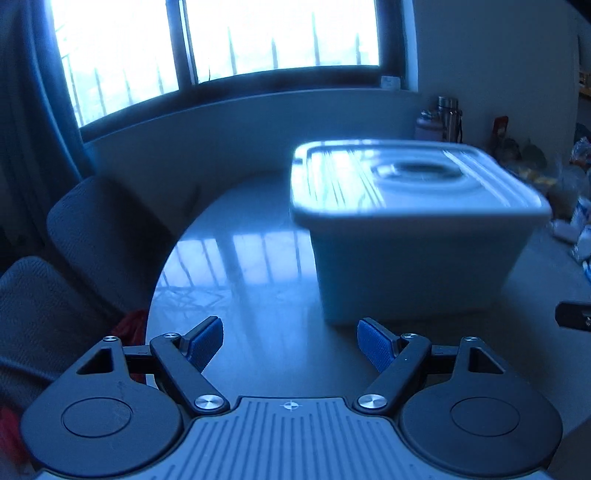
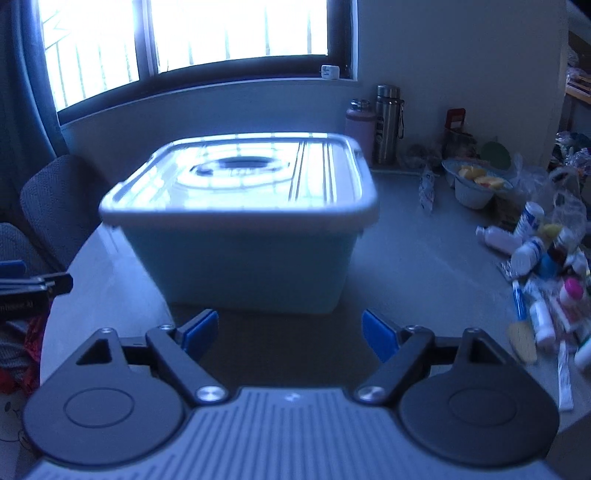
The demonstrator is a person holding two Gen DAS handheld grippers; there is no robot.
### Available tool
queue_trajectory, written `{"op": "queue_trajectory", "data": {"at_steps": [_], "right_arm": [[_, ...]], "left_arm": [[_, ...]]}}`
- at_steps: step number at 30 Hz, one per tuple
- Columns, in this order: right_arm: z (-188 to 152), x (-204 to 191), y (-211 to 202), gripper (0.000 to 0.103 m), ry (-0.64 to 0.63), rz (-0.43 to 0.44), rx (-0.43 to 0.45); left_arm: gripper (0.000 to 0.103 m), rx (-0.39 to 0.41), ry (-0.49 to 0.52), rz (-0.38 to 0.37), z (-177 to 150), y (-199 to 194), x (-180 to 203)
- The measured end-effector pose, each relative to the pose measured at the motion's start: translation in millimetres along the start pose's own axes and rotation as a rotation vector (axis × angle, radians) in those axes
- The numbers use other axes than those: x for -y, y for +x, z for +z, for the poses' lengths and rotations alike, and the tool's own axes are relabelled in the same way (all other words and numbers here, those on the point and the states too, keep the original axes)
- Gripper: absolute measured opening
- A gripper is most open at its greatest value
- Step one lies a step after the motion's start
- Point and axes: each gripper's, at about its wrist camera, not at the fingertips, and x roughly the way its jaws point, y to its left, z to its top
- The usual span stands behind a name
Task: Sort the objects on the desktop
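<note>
A pale blue storage box with a closed clear lid stands on the grey table. It also shows in the left wrist view, ahead and to the right. My right gripper is open and empty, just in front of the box. My left gripper is open and empty, in front of the box's left corner. A pile of small bottles and tubes lies on the table at the right.
Grey chairs stand left of the table. Two flasks and a bowl of yellow pieces sit at the back right. A window is behind. The other gripper's tip shows at the left edge.
</note>
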Motion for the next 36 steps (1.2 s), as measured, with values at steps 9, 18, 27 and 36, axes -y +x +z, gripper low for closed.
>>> {"op": "queue_trajectory", "data": {"at_steps": [9, 18, 27, 36], "right_arm": [[-67, -25, -7, 0.085, -0.001, -0.018, 0.025], [-93, -38, -6, 0.085, 0.018, -0.019, 0.046], [-90, -41, -6, 0.085, 0.035, -0.024, 0.065], [-98, -44, -8, 0.085, 0.036, -0.023, 0.078]], "left_arm": [[0.082, -0.006, -0.028, -0.02, -74, -7, 8], [0.082, 0.007, -0.028, 0.025, -106, -2, 4], [0.082, 0.011, -0.063, 0.014, -111, 2, 1], [0.082, 0.017, -0.075, 0.015, -106, 4, 0]]}}
